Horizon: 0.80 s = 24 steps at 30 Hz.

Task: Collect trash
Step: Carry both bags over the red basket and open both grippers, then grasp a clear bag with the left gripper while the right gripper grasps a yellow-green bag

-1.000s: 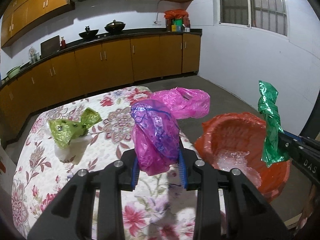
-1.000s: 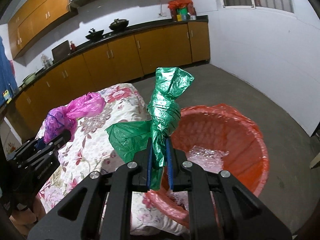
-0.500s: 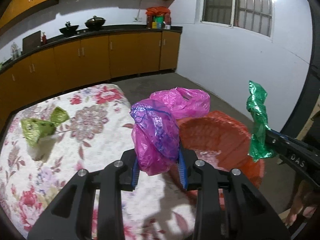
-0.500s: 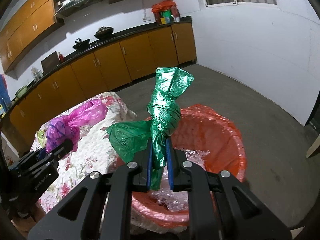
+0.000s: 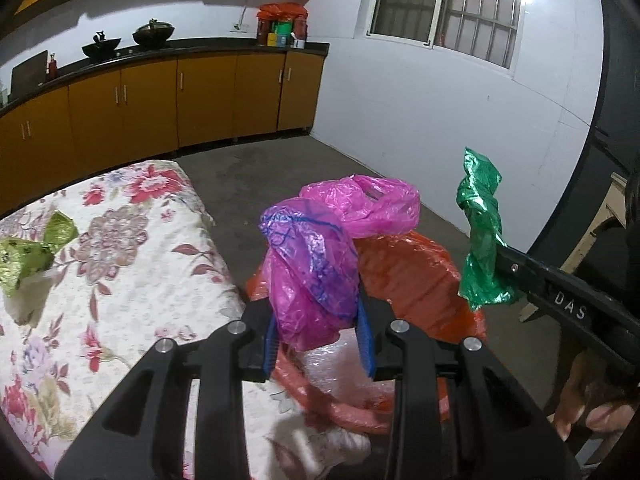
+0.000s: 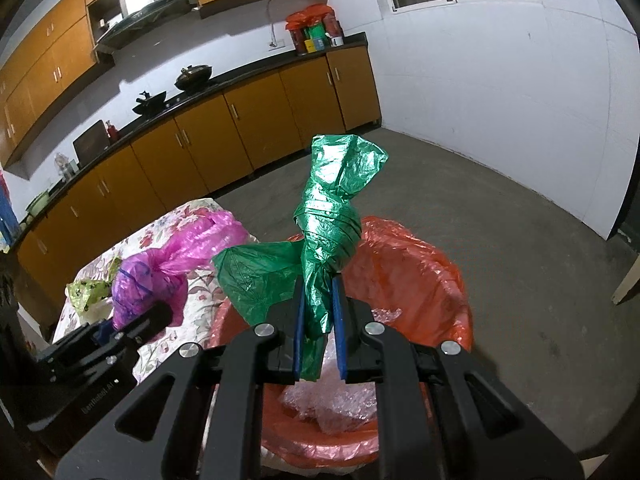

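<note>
My left gripper is shut on a knotted pink plastic bag, held over the near rim of the bin lined with an orange bag. In the right wrist view my right gripper is shut on a knotted green plastic bag, above the same orange-lined bin. Crumpled clear plastic lies inside the bin. The green bag and the right gripper show at the right of the left wrist view. The pink bag shows at the left of the right wrist view.
A table with a floral cloth stands left of the bin, with a light green bag on it. Wooden kitchen cabinets run along the back wall. Bare concrete floor lies beyond the bin. A person's hand holds the right gripper.
Both grippers have moved from over the table towards the bin, each keeping its bag. The bin now lies directly under the bags and the table has slid left in both views.
</note>
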Each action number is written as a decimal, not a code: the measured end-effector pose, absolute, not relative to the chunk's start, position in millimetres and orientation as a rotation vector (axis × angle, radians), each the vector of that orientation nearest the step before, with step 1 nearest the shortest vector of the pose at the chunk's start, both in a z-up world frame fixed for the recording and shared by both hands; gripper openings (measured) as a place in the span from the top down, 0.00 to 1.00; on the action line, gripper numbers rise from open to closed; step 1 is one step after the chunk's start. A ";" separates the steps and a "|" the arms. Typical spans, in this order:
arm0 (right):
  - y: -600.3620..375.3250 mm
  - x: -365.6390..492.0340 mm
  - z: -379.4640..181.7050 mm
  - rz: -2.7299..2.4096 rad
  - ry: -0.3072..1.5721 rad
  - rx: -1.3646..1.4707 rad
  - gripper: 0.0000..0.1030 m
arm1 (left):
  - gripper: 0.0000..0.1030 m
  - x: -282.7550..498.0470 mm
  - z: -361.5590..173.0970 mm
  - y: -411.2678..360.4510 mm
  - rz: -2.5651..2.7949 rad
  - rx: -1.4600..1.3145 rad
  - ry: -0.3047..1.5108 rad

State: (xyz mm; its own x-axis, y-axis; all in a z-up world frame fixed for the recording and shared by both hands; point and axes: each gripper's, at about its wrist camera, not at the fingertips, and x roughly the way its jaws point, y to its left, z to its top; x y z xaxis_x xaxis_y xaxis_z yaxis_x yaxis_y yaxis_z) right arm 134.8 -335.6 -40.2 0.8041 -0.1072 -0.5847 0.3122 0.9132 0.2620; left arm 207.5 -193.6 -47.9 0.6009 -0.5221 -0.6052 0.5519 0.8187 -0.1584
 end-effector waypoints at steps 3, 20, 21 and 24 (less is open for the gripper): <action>-338.8 136.6 -40.3 -0.234 0.595 0.367 0.87 | 0.69 209.9 -52.5 -199.7 -0.635 0.048 0.697; -345.6 137.2 -44.8 -0.247 0.598 0.394 0.72 | 0.50 225.0 -80.9 -203.3 -0.654 0.025 0.788; -345.1 137.2 -44.3 -0.248 0.597 0.393 0.70 | 0.50 225.1 -81.6 -199.3 -0.644 0.024 0.787; -340.9 138.1 -42.4 -0.248 0.593 0.375 0.65 | 0.48 225.8 -81.6 -182.3 -0.593 0.019 0.777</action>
